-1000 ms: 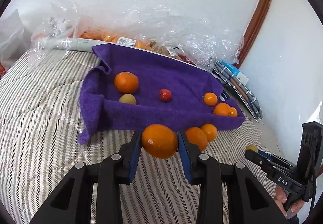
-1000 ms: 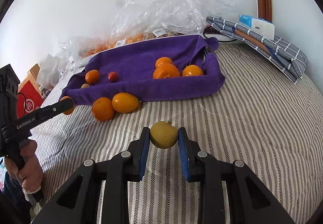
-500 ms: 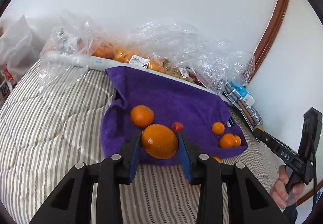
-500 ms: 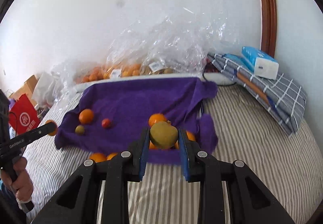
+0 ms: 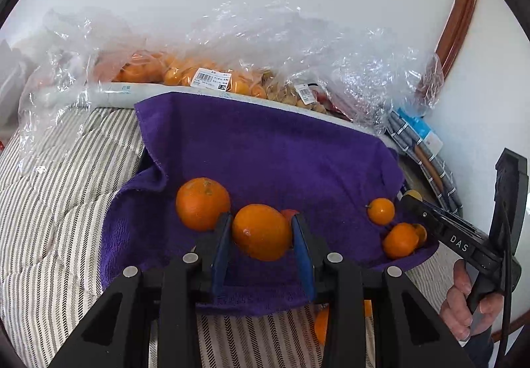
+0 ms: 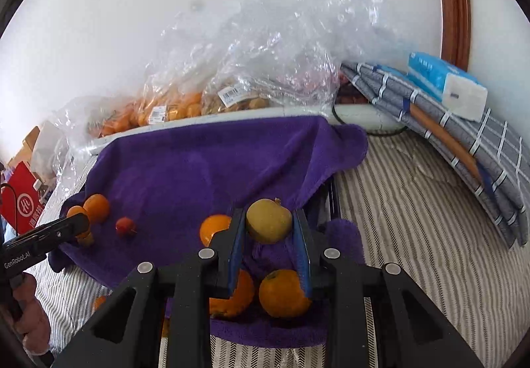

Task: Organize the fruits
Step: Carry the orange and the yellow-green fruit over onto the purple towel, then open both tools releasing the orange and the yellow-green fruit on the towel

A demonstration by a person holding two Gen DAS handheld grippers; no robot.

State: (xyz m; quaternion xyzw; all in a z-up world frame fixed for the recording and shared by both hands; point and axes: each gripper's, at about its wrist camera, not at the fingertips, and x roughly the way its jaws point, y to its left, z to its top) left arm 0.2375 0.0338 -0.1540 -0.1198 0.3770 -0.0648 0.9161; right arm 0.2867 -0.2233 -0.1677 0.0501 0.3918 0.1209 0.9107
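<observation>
A purple towel lines a tray on the striped bed and holds several fruits. My left gripper is shut on a large orange, held over the towel's near left part beside another orange. A small red fruit lies mid-towel. My right gripper is shut on a yellow-green fruit, held above the towel's right corner over three oranges. The right gripper also shows in the left wrist view, and the left gripper in the right wrist view.
Clear plastic bags with oranges and other fruit lie behind the towel by the white wall. A folded grey checked cloth with a blue tissue pack lies to the right. Two oranges lie on the striped bedding in front of the towel.
Both grippers have moved forward over the purple towel, each still holding its fruit. The towel and its fruits look much closer than a second ago.
</observation>
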